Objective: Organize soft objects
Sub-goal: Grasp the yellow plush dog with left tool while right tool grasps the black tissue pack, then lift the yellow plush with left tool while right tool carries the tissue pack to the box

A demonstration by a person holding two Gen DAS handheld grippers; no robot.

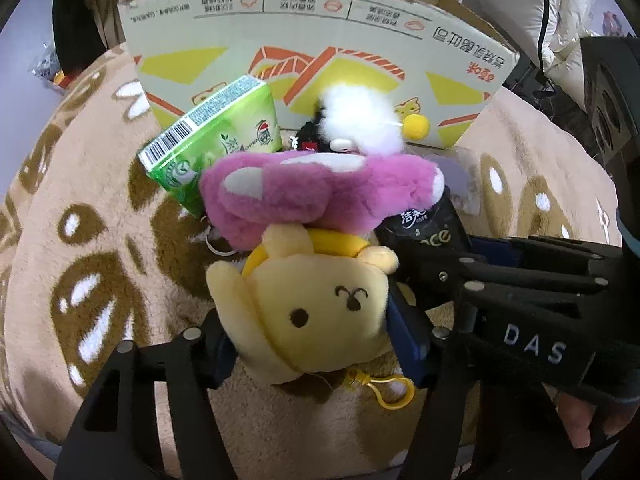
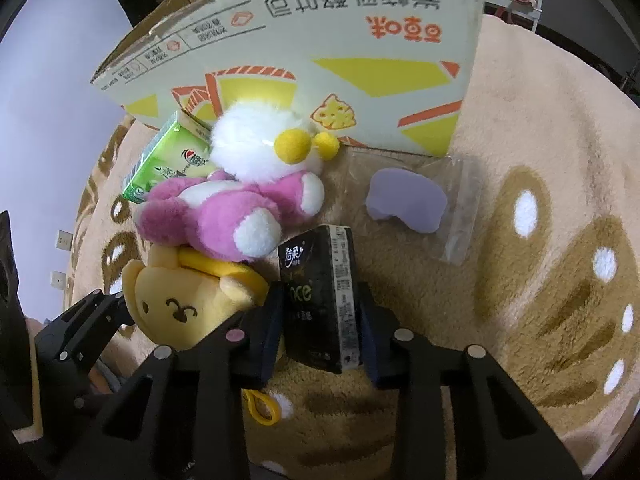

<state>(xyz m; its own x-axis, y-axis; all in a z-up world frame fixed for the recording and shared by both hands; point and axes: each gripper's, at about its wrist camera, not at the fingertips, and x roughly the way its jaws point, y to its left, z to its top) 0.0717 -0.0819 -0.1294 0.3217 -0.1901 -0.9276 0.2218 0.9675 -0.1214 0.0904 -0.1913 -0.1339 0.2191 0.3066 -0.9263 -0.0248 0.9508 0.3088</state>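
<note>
A yellow plush dog (image 1: 316,312), smooth short-pile fabric w/ stitched face, is pinched between the left gripper (image 1: 312,344) fingers (image 1: 408,340); blue pads are pressed into both sides of its head, so the fingers are closed on it. A yellow plastic clip (image 1: 394,394) is seen hanging under the plush.

The right gripper (image 2: 322,320) is closed on a black tissue pack (image 2: 320,300), a glossy rectangular wrapper w/ a white label strip; both pads are set against its long sides.

Both items lie on a fluffy beige blanket (image 2: 540,140) w/ brown & white pattern. A shaggy pink plush (image 2: 228,216) w/ white paw patches is draped over the dog's top edge. Behind it, a long-fibre white fluffy toy (image 2: 252,144) w/ round yellow pompoms is seen, and beside that a boxy green tissue pack (image 1: 212,136) in shiny film, barcode up. A lilac, rounded soft piece in a clear bag (image 2: 412,200) lies apart to the right. A printed corrugated cardboard box (image 1: 320,40) stands at the back, touching the toys.
</note>
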